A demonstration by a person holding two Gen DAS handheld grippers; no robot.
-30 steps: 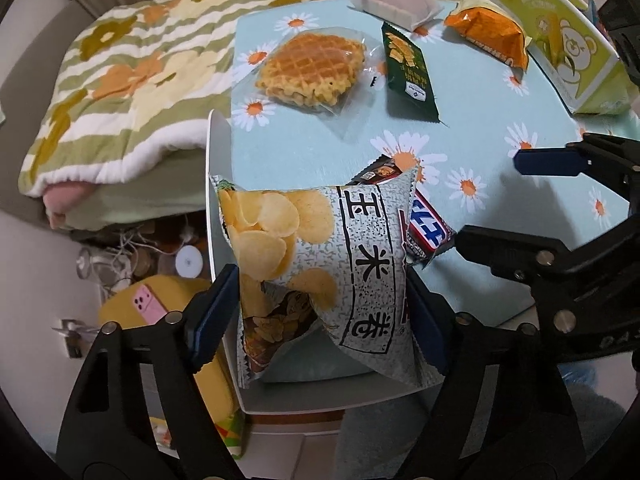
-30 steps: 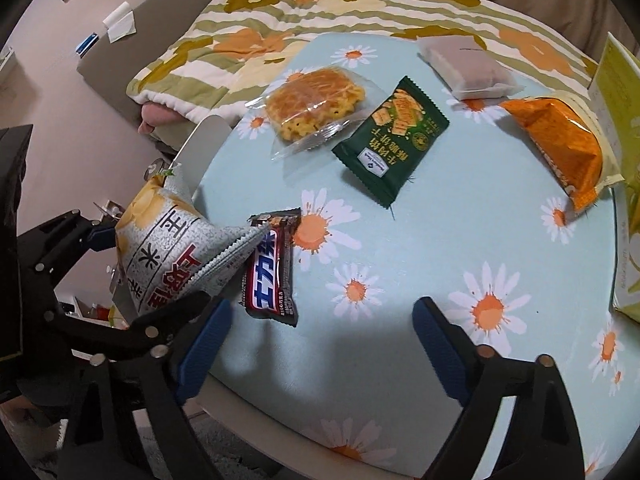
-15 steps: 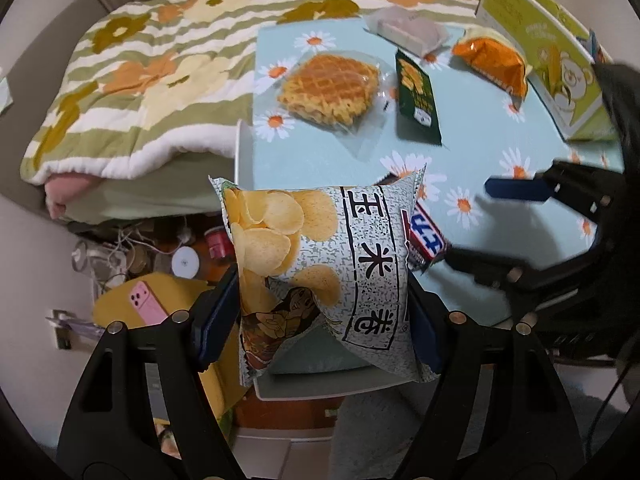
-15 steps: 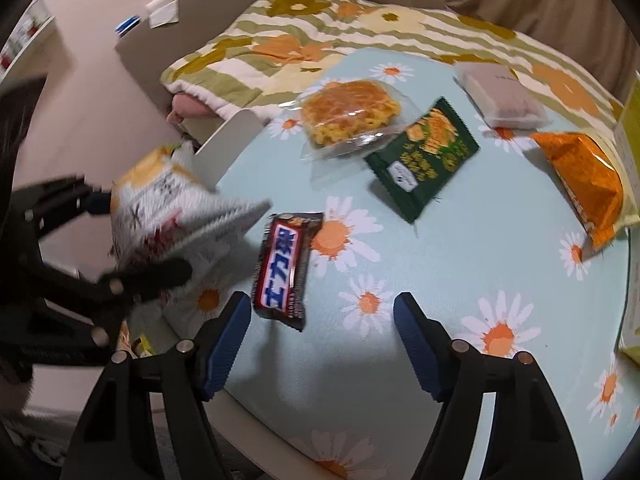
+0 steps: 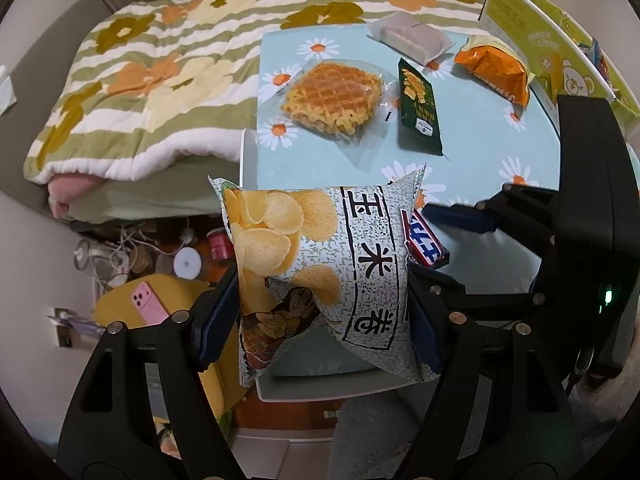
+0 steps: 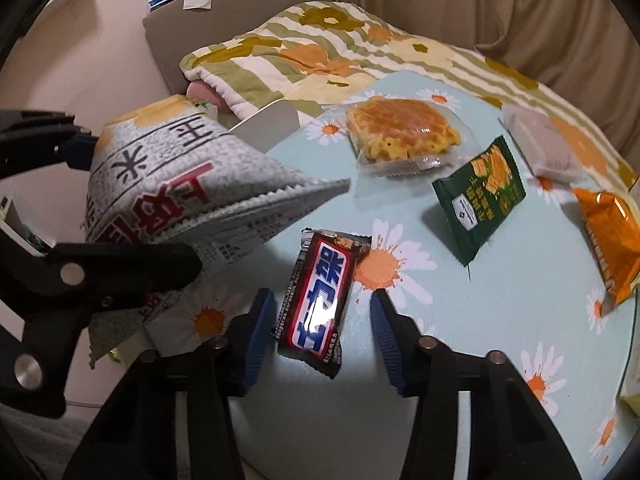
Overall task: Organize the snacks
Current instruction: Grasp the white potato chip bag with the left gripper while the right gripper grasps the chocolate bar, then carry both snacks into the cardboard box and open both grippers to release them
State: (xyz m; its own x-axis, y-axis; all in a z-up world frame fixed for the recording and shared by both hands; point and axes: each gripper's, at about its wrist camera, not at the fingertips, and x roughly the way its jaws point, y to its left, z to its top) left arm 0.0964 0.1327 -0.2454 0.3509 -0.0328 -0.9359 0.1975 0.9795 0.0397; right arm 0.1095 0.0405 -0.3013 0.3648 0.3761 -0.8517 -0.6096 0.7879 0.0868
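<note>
My left gripper [image 5: 320,324] is shut on a grey-and-yellow chip bag [image 5: 320,256] and holds it in the air off the table's near-left corner. The bag [image 6: 180,184] also shows at the left of the right wrist view. A dark chocolate bar [image 6: 320,288] lies on the daisy-print tablecloth [image 6: 480,320]. My right gripper [image 6: 320,328] straddles the bar and its jaws are closing. The left pad sits close to the wrapper edge; a gap remains at the right pad. In the left wrist view the bar [image 5: 424,240] peeks out behind the bag.
Further back on the table lie a wrapped waffle [image 6: 400,132], a green cracker pack [image 6: 480,196], an orange bag [image 6: 612,236] and a pale wrapped cake [image 6: 540,144]. A yellow-green box [image 5: 552,40] stands at the right edge. A flowered blanket [image 5: 160,80] lies beyond.
My right gripper has come down and forward over the chocolate bar and its jaws have narrowed around it. The left gripper still holds the chip bag in about the same place.
</note>
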